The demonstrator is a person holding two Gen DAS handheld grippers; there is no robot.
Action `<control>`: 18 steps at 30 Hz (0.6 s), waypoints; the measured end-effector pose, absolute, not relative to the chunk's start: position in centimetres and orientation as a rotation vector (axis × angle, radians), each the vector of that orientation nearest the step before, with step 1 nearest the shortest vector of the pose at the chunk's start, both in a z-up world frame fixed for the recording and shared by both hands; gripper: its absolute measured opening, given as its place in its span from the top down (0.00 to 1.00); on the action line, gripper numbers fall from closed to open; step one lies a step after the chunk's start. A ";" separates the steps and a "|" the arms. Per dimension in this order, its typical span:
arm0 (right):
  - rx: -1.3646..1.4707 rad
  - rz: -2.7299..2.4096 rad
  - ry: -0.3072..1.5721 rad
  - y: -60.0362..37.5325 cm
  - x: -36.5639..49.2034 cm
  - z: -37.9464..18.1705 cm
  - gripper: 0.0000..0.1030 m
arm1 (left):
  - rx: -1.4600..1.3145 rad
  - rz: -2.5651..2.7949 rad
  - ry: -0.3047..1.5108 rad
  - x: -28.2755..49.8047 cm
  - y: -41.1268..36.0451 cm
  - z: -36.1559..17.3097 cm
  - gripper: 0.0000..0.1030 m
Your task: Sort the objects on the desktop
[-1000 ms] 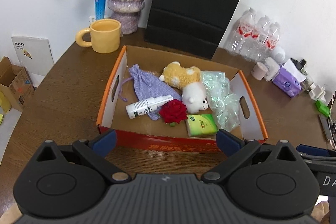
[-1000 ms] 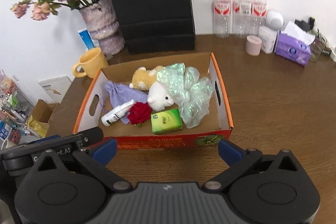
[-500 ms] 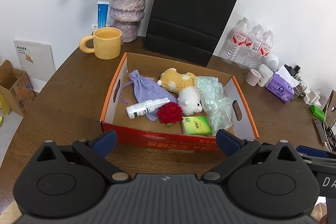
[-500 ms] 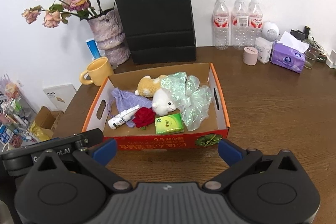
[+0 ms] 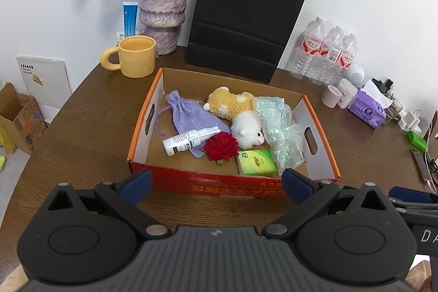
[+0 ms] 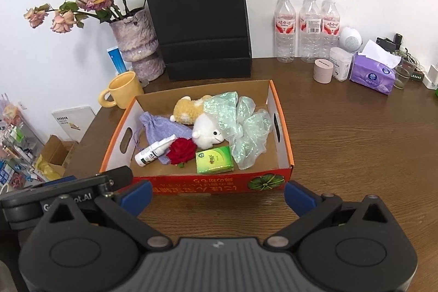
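An orange-rimmed cardboard box point(image 5: 142, 125) point(image 6: 282, 138) sits mid-table. It holds a lilac pouch point(image 5: 189, 116), a white spray bottle point(image 5: 189, 140), a red rose point(image 5: 221, 146), a green tissue pack point(image 5: 256, 162), a yellow and a white plush toy point(image 5: 241, 111), and crumpled iridescent film point(image 5: 282, 130). The same items show in the right wrist view, such as the rose point(image 6: 182, 150) and the tissue pack point(image 6: 214, 159). My left gripper point(image 5: 216, 184) and right gripper point(image 6: 217, 192) are open and empty, held back from the box's near wall.
A yellow mug point(image 5: 135, 60), a vase of dried roses point(image 5: 163, 15) and a black paper bag point(image 5: 245, 18) stand behind the box. Water bottles point(image 6: 308, 26), a purple tissue pack point(image 6: 373, 74) and small jars point(image 6: 323, 71) are at the back right. Cardboard boxes sit on the floor left point(image 5: 16, 122).
Both grippers have pulled back and up from the box, so it looks smaller and more of the wall, flowers and bag shows. Both stay open.
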State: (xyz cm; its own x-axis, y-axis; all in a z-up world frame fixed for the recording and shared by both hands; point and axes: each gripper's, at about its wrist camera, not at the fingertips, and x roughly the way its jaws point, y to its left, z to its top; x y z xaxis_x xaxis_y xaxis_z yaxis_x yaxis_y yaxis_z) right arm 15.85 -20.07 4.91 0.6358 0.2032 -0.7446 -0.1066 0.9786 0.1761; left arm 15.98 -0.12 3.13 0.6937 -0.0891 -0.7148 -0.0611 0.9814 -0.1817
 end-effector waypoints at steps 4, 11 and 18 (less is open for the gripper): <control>0.102 0.183 0.869 -19.9 16.0 4.8 0.00 | -0.179 -0.008 0.794 15.8 -0.3 3.1 0.00; 0.089 0.193 0.855 -20.1 15.8 5.1 0.00 | -0.153 -0.006 0.777 15.5 -0.7 3.2 0.00; 0.087 0.195 0.865 -20.2 16.1 5.1 0.00 | -0.142 -0.012 0.789 15.8 -1.0 3.0 0.00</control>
